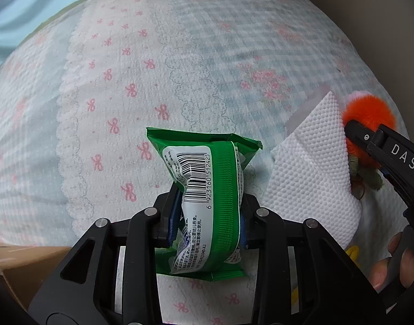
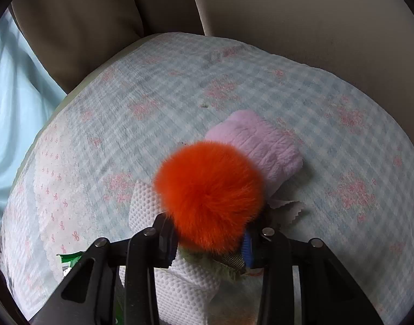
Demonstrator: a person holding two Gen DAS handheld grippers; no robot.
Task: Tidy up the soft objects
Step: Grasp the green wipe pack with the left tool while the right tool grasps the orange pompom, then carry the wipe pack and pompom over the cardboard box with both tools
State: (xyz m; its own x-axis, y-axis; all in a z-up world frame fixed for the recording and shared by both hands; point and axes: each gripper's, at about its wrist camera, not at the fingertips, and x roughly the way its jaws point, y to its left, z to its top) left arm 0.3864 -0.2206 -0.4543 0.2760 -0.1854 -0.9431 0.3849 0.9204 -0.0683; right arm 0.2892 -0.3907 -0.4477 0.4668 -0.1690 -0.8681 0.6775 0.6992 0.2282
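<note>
We are reading print in only two places in the left wrist view. The green wet-wipe packet (image 1: 207, 200), near the centre, is showing a white label with a barcode and the digits 6 923160 512425 running sideways along it. Small Chinese print is sitting below the barcode, toward six o'clock, too fine for us to make out. At three o'clock, the right gripper (image 1: 350, 132) is showing the white letters DAS on its black arm. The right wrist view is offering us no readable text.
</note>
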